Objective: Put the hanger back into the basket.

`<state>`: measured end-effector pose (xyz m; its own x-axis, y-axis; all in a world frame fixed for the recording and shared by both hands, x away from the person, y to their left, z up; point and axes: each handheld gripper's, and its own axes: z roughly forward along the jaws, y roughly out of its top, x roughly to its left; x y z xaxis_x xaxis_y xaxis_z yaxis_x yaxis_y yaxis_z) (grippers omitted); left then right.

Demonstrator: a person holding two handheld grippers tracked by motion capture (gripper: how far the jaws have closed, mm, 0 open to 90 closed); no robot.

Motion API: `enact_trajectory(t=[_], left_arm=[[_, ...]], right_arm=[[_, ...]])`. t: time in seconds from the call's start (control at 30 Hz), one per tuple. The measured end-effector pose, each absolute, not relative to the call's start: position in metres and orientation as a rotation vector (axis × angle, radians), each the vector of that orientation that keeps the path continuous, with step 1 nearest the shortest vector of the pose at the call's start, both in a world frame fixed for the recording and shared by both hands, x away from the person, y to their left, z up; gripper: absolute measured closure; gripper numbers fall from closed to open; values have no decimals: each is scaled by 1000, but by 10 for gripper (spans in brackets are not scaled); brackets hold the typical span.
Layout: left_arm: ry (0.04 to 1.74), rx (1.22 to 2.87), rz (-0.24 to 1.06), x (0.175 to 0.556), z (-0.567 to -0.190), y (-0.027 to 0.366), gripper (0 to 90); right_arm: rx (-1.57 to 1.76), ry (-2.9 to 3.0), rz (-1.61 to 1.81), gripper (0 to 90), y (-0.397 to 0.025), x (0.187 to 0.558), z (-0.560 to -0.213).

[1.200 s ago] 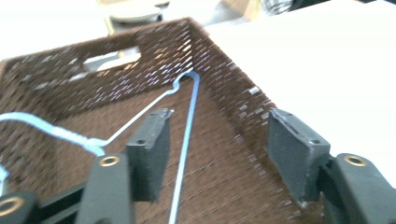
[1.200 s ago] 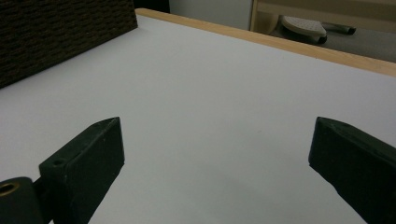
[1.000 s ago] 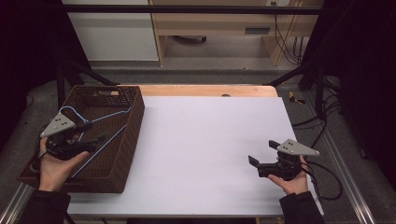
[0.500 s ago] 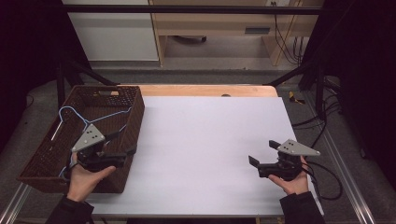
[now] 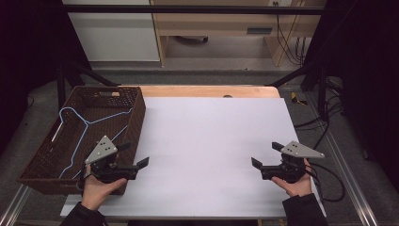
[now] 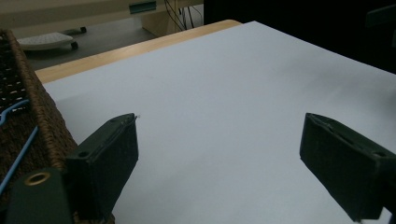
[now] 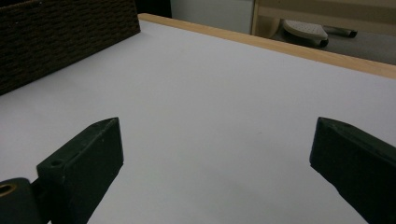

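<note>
While both grippers (image 5: 134, 155) (image 5: 264, 155) gape wide and empty, the blue hanger (image 5: 89, 129) in the basket (image 5: 136, 117) points its hook to 10 o'clock, partly hidden.

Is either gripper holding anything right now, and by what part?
Nothing is held. The left gripper and right gripper are both open and empty; the blue hanger lies in the basket.
</note>
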<state>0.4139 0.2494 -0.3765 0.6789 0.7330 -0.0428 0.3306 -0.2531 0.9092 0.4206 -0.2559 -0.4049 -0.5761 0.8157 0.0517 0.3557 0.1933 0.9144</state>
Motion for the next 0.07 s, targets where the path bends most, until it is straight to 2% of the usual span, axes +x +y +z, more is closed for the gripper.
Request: enact_trajectory(t=[0.07], left_arm=[[838, 1856, 489, 413, -378, 247, 115]], right_arm=[[1091, 2025, 1361, 31, -256, 420, -405]])
